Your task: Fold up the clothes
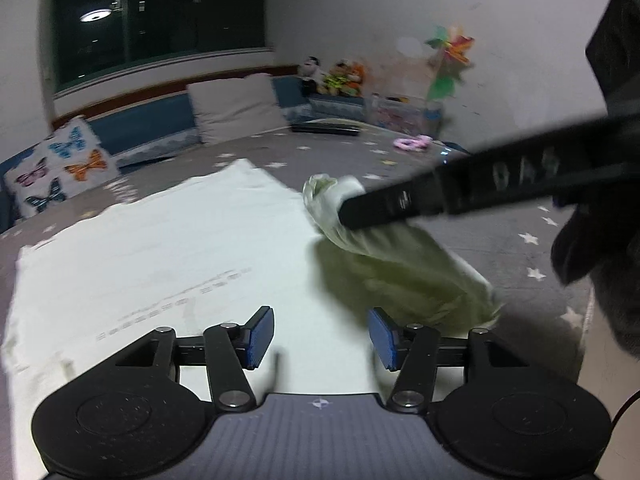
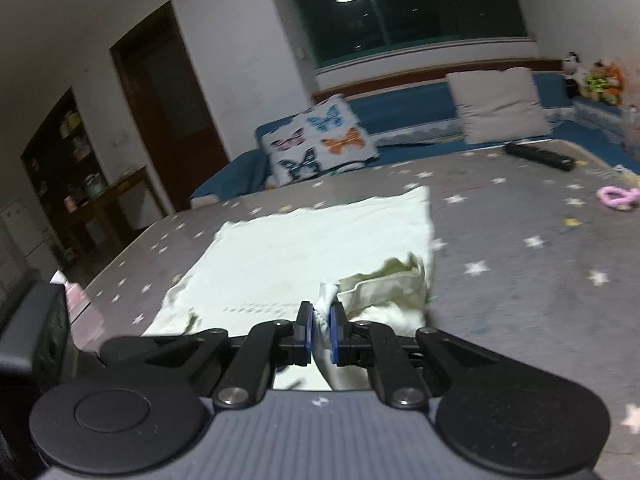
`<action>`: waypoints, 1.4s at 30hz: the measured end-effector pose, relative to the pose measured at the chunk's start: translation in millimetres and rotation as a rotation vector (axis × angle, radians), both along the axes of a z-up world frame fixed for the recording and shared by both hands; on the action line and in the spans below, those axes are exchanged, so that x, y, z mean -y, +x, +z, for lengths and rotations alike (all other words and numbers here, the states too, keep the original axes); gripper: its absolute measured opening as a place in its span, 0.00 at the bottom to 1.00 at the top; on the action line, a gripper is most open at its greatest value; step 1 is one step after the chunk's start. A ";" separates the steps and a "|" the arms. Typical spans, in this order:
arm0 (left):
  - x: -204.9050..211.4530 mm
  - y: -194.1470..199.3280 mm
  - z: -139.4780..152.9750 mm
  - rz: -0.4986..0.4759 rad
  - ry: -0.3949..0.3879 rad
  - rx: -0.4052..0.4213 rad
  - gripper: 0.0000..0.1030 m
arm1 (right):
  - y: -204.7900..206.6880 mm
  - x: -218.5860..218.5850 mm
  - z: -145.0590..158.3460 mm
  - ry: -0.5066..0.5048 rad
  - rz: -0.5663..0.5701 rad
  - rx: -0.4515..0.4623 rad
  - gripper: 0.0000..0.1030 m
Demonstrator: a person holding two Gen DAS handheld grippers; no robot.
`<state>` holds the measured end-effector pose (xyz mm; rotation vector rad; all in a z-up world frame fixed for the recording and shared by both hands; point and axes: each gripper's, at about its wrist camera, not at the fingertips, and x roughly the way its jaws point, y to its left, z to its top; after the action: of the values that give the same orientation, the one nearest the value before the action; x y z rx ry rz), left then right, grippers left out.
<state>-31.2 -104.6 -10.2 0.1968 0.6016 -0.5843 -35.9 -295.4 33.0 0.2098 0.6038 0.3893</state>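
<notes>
Blue pads of the left gripper (image 1: 321, 338) are seen spread apart, nothing between them, above the pale cloth (image 1: 168, 248) that is spread flat on the star-patterned grey mat (image 1: 520, 236). In the left wrist view, at two o'clock from the left gripper, one edge of the cloth is raised and bunched by the right gripper (image 1: 348, 212). In the right wrist view the right gripper (image 2: 321, 334) is seen pinched tight on that gathered fold, the rest of the cloth (image 2: 304, 240) lying flat toward twelve o'clock. A butterfly cushion (image 2: 316, 140) is propped beyond it, and a pink toy (image 2: 618, 197) is seen at two o'clock.
</notes>
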 end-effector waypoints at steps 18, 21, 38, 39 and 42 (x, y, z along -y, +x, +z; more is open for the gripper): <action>-16.6 6.8 13.6 0.033 -0.057 0.015 0.52 | -13.2 13.5 -29.4 -0.145 0.013 -0.134 0.17; -1.4 7.7 10.1 -0.003 -0.043 0.012 0.48 | -19.6 20.6 -41.9 -0.177 0.014 -0.182 0.17; 16.4 13.5 -3.7 -0.026 0.012 -0.025 0.45 | 31.3 13.7 -33.0 -0.147 0.065 -0.101 0.18; 15.6 14.2 -4.7 -0.025 0.015 -0.028 0.45 | 34.5 12.7 -37.8 -0.156 0.064 -0.113 0.18; 13.1 16.2 -5.9 -0.023 0.015 -0.036 0.45 | 36.7 19.0 -51.0 -0.167 0.047 -0.157 0.17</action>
<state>-15.0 -117.6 -16.1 0.2085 0.6391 -0.6065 0.8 -314.3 -18.1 0.0667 0.7935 0.3678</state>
